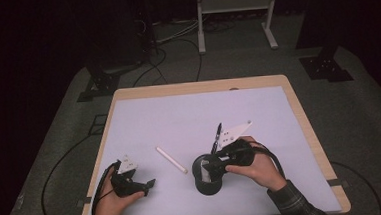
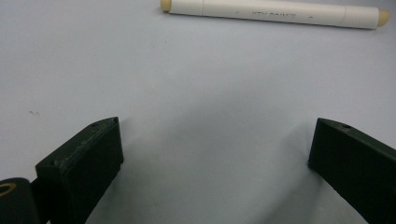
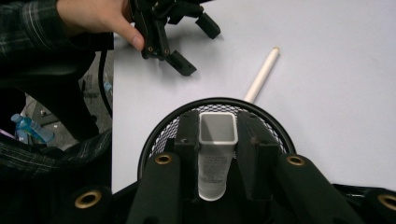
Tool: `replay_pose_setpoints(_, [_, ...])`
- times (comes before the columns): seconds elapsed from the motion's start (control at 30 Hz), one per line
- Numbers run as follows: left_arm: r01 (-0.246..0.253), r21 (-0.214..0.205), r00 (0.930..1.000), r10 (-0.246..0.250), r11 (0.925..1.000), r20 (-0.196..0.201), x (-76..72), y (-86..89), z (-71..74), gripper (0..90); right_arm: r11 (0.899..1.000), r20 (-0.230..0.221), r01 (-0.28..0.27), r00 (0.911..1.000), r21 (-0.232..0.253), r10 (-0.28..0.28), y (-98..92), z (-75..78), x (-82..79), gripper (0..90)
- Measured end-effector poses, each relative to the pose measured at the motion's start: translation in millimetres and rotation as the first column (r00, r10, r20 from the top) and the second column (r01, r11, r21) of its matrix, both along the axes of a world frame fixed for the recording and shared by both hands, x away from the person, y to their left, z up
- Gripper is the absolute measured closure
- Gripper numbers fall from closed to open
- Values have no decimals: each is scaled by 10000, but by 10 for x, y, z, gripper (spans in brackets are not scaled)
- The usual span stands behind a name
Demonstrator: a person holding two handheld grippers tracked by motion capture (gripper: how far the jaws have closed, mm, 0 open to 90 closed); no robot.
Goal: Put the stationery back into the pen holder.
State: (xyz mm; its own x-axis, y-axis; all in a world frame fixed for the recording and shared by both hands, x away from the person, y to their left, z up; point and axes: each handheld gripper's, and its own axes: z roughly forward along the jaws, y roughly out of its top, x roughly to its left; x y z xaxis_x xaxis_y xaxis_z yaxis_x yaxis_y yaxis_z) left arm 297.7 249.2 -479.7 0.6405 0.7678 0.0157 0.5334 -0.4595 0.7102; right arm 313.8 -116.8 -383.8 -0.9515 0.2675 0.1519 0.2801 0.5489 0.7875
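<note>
My right gripper [image 1: 213,165] is shut on a grey square-ended marker [image 3: 217,135], holding it upright in the mouth of a black mesh pen cup [image 1: 207,180] near the table's front. In the right gripper view my right gripper [image 3: 218,133] has its jaws inside the mesh cup's rim [image 3: 159,128]. A white marker [image 1: 171,159] lies flat on the table just left of the cup. My left gripper [image 1: 147,185] rests open at the front left. The left gripper view has the white marker [image 2: 275,12] lying beyond my left gripper [image 2: 215,158], with nothing between the jaws.
The white table [image 1: 197,87] has a wooden rim. A metal stand [image 1: 235,4] and cables sit on the floor behind it. In the right gripper view a water bottle [image 3: 30,128] lies on the floor beside the table's edge.
</note>
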Motion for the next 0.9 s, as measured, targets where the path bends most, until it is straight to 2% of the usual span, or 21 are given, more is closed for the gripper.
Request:
replay_pose_setpoints(0.27, [-5,-7,10000,5,10000,0,0,0,-1,20,9993,-16,-200,9998,-310,200,64,-95,15,700])
replay_pose_setpoints(0.63, [-5,-7,10000,5,10000,1,0,-1,-1,20,9981,39,-410,9991,-470,412,93,-116,1,698])
replay_pose_setpoints(0.9, [-1,-2,10000,1,10000,3,0,0,-1,20,9993,86,-362,9993,-95,363,68,-51,-23,684])
